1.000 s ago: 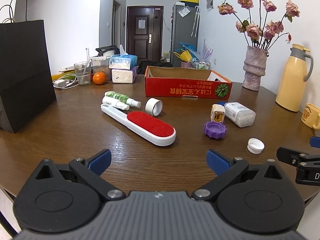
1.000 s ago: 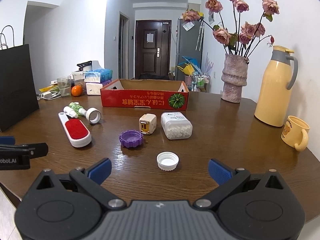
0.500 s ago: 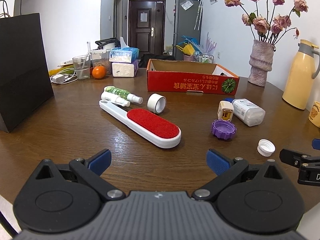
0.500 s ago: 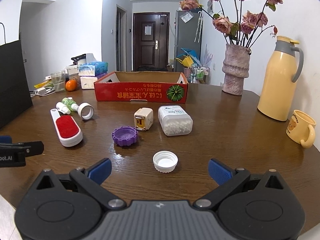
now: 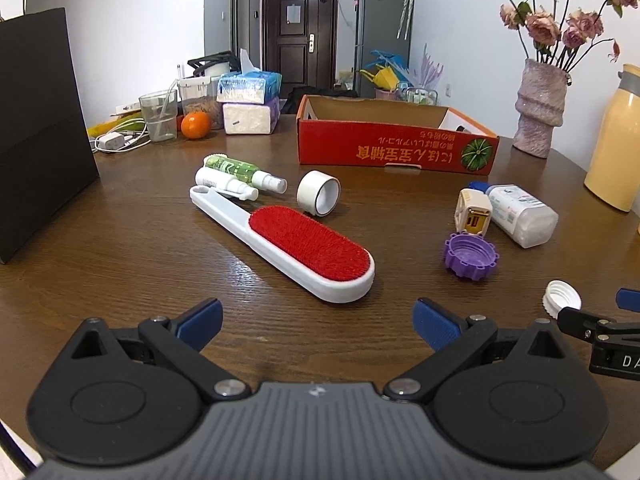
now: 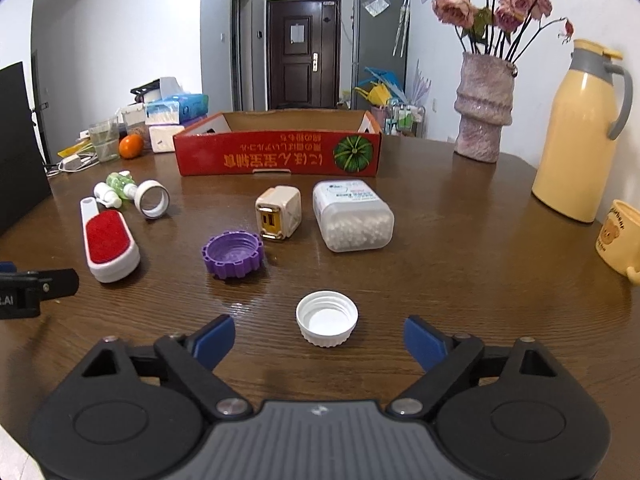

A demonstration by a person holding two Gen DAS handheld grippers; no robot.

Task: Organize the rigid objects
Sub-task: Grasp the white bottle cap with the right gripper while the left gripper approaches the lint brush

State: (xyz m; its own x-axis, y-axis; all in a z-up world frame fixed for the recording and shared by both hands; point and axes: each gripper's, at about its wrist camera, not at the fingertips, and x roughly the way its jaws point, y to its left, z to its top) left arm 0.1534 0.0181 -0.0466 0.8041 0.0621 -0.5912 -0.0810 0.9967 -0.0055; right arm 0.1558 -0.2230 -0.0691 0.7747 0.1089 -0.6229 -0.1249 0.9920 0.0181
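Two hand-held grippers, left [image 5: 316,318] and right [image 6: 318,338], we hold spread wide and empty; the white cap [image 6: 327,318] lies just ahead of the right, well short of the red box [image 6: 280,156], presumably its destination.

The red cardboard box [image 6: 278,156] at the far side of the round wooden table carries a row of yellow East Asian characters — printed upside down, beside a green pumpkin picture. On the black gripper body [image 5: 616,356] near the box side, white letters "DA" show — in the right wrist view the other gripper [image 6: 20,296] reads ".AI".
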